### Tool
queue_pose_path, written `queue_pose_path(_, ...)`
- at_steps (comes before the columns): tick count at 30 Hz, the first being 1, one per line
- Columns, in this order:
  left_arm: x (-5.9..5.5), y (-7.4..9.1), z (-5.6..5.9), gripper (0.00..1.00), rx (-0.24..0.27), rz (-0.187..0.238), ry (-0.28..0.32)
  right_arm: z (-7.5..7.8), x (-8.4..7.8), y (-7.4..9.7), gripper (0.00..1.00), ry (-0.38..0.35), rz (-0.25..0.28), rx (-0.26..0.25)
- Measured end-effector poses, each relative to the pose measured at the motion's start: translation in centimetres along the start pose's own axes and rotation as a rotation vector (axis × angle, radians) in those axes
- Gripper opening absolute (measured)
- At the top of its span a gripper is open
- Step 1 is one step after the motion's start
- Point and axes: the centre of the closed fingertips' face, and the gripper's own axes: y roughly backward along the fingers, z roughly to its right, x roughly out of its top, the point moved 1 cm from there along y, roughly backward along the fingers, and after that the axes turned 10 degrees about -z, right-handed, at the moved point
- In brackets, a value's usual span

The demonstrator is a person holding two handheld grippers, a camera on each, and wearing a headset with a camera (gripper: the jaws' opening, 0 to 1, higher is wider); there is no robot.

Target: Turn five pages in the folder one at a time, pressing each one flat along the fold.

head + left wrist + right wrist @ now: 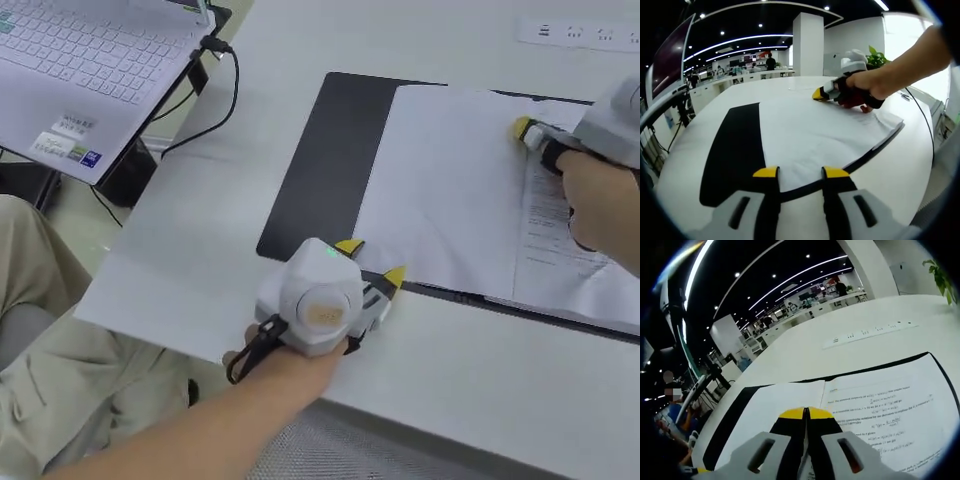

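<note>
The black folder [320, 165] lies open on the white table. A blank turned page [450, 190] covers its left half and a printed page [555, 235] lies to the right. My right gripper [525, 130] is shut, its yellow tips resting on the paper at the fold near the far edge. In its own view the shut tips [805, 413] sit where the blank page [775, 407] meets the printed page [890, 405]. My left gripper [371, 260] is open at the folder's near edge, with nothing between its fingers. The left gripper view shows its tips [801, 173] straddling the folder's edge [790, 192].
A white laptop [80, 60] on a stand sits at the far left, with a black cable [228, 95] running along the table. A power strip [580, 33] lies beyond the folder. The table's near edge [450, 420] runs close under my left hand.
</note>
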Motion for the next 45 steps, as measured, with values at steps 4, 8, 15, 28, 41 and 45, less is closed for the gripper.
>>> queue_pose_path(4, -0.1, 0.0, 0.0, 0.32, 0.000, 0.007, 0.008, -0.8, -1.1, 1.3, 0.00, 0.003, -0.019, 0.004)
queue_pose_path(8, -0.1, 0.0, 0.0, 0.32, 0.000, 0.010, 0.006, -2.2, -2.4, 3.5, 0.00, 0.006, -0.016, 0.010)
queue_pose_path(15, -0.2, -0.1, 0.0, 0.32, 0.000, 0.013, 0.002, -3.1, -3.7, 5.1, 0.00, 0.026, -0.051, 0.021)
queue_pose_path(28, -0.3, 0.0, -0.1, 0.32, -0.001, 0.017, 0.001, -5.4, -6.0, 7.4, 0.00, 0.048, -0.087, 0.068)
queue_pose_path(41, -0.3, 0.2, -0.1, 0.32, -0.001, 0.020, 0.000, -6.0, -8.9, 9.4, 0.00, -0.012, -0.112, 0.099)
queue_pose_path(45, -0.2, 0.3, -0.1, 0.32, -0.001, 0.021, 0.000, -6.3, -10.1, 10.0, 0.00, -0.010, -0.131, 0.106)
